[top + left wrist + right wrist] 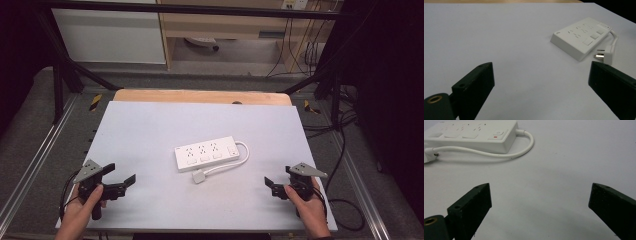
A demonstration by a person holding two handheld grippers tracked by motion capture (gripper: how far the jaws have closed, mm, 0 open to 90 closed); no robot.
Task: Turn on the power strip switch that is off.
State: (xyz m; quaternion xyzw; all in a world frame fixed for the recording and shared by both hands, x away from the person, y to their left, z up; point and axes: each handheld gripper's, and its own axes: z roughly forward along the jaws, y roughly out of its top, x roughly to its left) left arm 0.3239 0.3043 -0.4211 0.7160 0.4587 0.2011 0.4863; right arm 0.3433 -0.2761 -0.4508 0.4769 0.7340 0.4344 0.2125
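Both the left gripper [119,179] and the right gripper [278,183] were spread wide and empty, well apart from the white power strip [206,153] lying mid-table with its plug [199,176] just beside it, so nothing seemed started and, I judged, the next move called for a reach inward.

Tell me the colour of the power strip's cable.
White, like the power strip itself; the cable shows best in the right gripper view.

In the right gripper view the power strip [471,135] ran off the top and left edges, so its sockets were mostly cut away, and its plug [427,155] was clipped by the left edge. In the left gripper view the right-hand jaw ran off the right and bottom edges. From the high view the socket markings on the strip [206,153] were too small to read, and the table [150,125] hid its own near edge behind the person's hands.
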